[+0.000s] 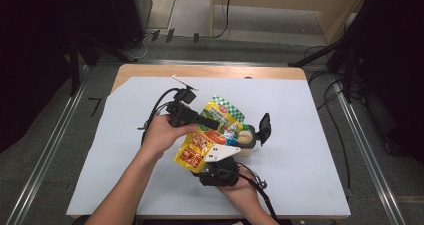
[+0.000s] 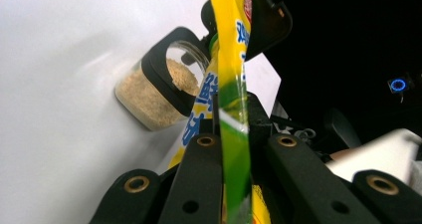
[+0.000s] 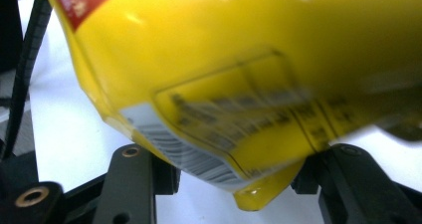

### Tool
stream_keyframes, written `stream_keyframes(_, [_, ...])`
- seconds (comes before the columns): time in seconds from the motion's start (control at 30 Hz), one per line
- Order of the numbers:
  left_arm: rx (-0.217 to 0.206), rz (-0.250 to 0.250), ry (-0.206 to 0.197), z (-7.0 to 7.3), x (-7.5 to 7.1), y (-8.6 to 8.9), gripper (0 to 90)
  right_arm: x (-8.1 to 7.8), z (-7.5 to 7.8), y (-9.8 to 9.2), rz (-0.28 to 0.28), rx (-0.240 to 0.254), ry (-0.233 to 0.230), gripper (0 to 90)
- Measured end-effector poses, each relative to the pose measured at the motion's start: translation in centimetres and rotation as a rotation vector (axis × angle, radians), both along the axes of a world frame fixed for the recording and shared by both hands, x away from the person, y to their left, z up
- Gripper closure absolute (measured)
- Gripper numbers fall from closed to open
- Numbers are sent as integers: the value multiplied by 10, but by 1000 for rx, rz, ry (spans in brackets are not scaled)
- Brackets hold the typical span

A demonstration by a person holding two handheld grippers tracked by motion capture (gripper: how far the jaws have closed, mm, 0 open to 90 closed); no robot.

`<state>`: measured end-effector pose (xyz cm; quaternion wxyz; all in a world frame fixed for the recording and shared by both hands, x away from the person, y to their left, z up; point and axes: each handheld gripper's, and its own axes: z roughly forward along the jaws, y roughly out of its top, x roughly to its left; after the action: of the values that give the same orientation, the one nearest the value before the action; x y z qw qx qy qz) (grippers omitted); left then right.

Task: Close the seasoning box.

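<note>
A yellow and green food pouch [image 1: 210, 132] hangs tilted over the middle of the table, above a small clear jar [image 1: 246, 139] of tan granules whose black flip lid [image 1: 264, 127] stands open. My left gripper [image 1: 212, 123] comes in from the left and is shut on the pouch's upper edge; in the left gripper view the pouch [image 2: 234, 109] runs edge-on between the closed jaws [image 2: 244, 142], with the jar [image 2: 149, 97] just beyond. My right gripper [image 1: 214, 160] sits below the pouch. Its jaws [image 3: 239, 159] stand apart with the pouch's bottom corner [image 3: 259, 196] between them.
A white sheet [image 1: 305, 180] covers the wooden table [image 1: 210, 71]. Cables trail from both grippers. Dark stands and cables lie on the floor to the left and right of the table.
</note>
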<state>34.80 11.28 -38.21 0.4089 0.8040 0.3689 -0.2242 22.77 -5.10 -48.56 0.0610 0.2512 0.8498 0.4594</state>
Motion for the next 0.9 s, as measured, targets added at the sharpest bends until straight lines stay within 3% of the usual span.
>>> stream_keyframes(0.23, [-30, 36, -13, 10, 2, 19, 890, 5, 1, -7, -33, 35, 4, 484])
stream_keyframes(0.37, [-42, 49, -25, 16, 2, 26, 890, 6, 2, -9, -42, 32, -13, 475])
stream_keyframes(0.6, [-11, 81, -73, 26, 0, 36, 895, 11, 2, -15, -80, 38, 7, 467])
stream_keyframes(0.9, [-51, 119, -100, 36, -1, 52, 896, 15, 4, -21, -105, 61, 8, 467])
